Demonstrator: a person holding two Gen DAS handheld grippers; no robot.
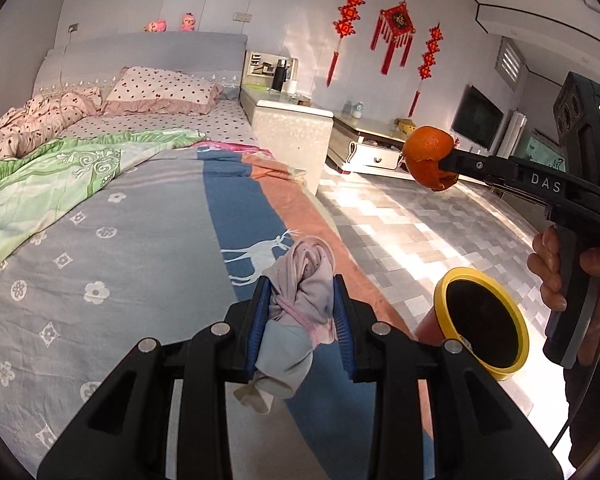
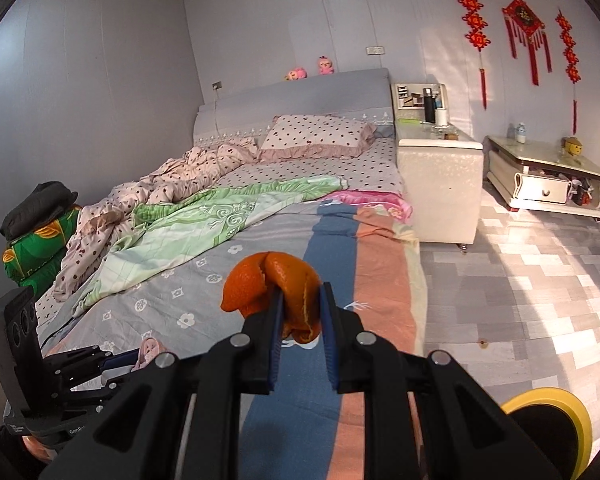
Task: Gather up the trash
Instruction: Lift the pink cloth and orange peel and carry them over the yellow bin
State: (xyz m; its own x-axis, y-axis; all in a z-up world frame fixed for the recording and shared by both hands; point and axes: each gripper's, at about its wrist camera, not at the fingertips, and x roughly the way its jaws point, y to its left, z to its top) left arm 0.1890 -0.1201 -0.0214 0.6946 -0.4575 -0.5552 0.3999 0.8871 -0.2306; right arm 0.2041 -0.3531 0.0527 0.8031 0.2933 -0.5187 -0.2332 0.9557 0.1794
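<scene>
My left gripper (image 1: 300,292) is shut on a crumpled pink and grey sock (image 1: 300,312), held above the bed's edge. My right gripper (image 2: 302,300) is shut on an orange peel (image 2: 276,284); in the left wrist view the peel (image 1: 430,156) hangs in the air to the right, over the floor. A bin with a yellow rim (image 1: 482,322) stands on the floor beside the bed, below the right gripper, and shows at the lower right of the right wrist view (image 2: 552,424). The left gripper also shows at the lower left of the right wrist view (image 2: 100,364).
The bed (image 1: 140,220) carries a patterned sheet, a green quilt (image 2: 204,220) and a dotted pillow (image 1: 160,90). A white nightstand (image 2: 440,176) and a low TV cabinet (image 2: 548,176) stand along the wall. Tiled floor (image 2: 520,280) lies to the right.
</scene>
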